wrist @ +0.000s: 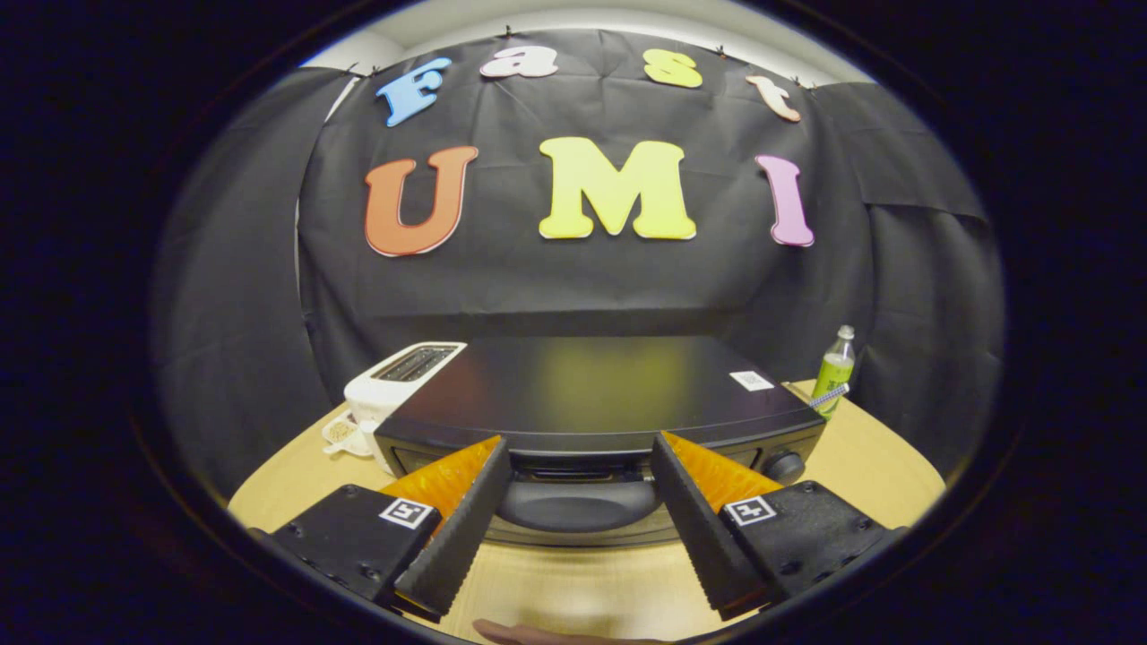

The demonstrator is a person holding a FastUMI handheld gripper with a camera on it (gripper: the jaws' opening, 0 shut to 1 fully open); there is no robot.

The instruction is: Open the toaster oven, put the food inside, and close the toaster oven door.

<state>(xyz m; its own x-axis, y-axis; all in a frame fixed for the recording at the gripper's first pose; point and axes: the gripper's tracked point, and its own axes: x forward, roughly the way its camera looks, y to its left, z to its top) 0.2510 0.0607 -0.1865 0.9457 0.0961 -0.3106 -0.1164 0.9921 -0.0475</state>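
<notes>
Facing the black toaster oven, door shut.
I'm holding the gripper spread wide, fingers framing its handle.

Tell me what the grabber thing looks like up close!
The gripper has two long wedge-shaped fingers with ridged, bumpy inner faces. Each finger sits on a chunky block fastened with small screws, and each block carries a little square black-and-white marker. The fingers stand open, just before the toaster oven.

The gripper points level ahead, jaws spread wide, gripping nothing.
</notes>
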